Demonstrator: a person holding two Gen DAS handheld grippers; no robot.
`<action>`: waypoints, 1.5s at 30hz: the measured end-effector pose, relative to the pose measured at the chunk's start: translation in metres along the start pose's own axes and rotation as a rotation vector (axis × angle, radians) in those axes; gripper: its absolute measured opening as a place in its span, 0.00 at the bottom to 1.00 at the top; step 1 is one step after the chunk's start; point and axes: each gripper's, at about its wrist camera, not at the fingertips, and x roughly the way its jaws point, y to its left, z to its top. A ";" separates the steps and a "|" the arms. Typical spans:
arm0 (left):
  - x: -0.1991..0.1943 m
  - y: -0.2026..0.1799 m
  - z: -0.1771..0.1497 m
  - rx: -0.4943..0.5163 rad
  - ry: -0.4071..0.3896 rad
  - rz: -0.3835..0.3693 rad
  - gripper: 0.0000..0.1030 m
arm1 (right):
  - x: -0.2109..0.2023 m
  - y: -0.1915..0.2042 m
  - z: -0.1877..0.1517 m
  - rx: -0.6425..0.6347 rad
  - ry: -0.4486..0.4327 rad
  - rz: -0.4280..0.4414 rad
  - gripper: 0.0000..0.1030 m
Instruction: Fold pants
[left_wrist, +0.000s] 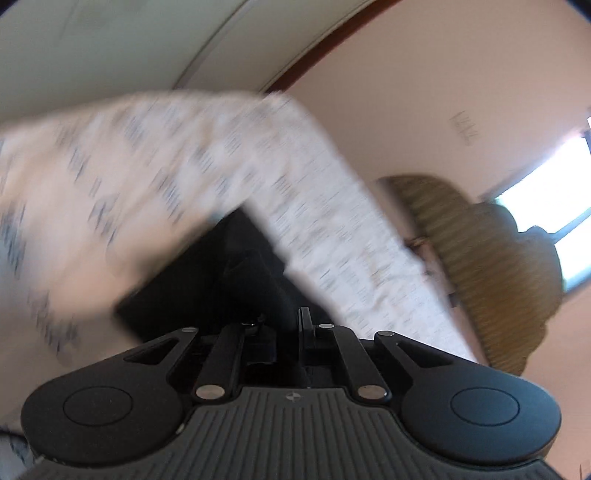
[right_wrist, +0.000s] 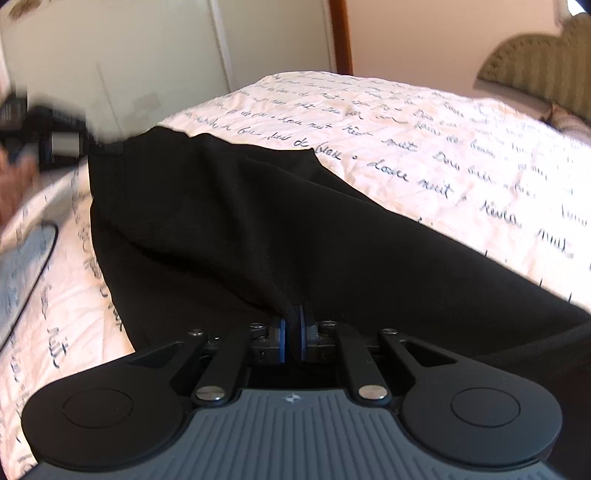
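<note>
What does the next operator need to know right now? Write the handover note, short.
Right tool: shut on the black pants, pinching a fold of fabric at the near edge.
Left tool: looks shut on the pants' dark fabric; its view is motion-blurred. From the right wrist view it sits at the pants' far corner.
Pants lie spread across the script-printed bedspread, partly lifted and rumpled between the two tools.
Done: both ends gripped.
Left: no finished fold visible; bring the ends together, lay flat, fold again.
</note>
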 end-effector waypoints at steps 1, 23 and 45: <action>-0.009 -0.007 0.008 0.024 -0.014 -0.055 0.09 | -0.001 0.003 0.000 -0.020 0.002 -0.008 0.06; 0.021 0.062 -0.012 -0.029 0.194 0.068 0.09 | -0.050 0.031 0.023 -0.141 -0.092 -0.021 0.06; -0.005 -0.006 -0.104 -0.180 0.425 -0.337 0.33 | -0.023 0.036 -0.033 -0.016 -0.049 -0.001 0.06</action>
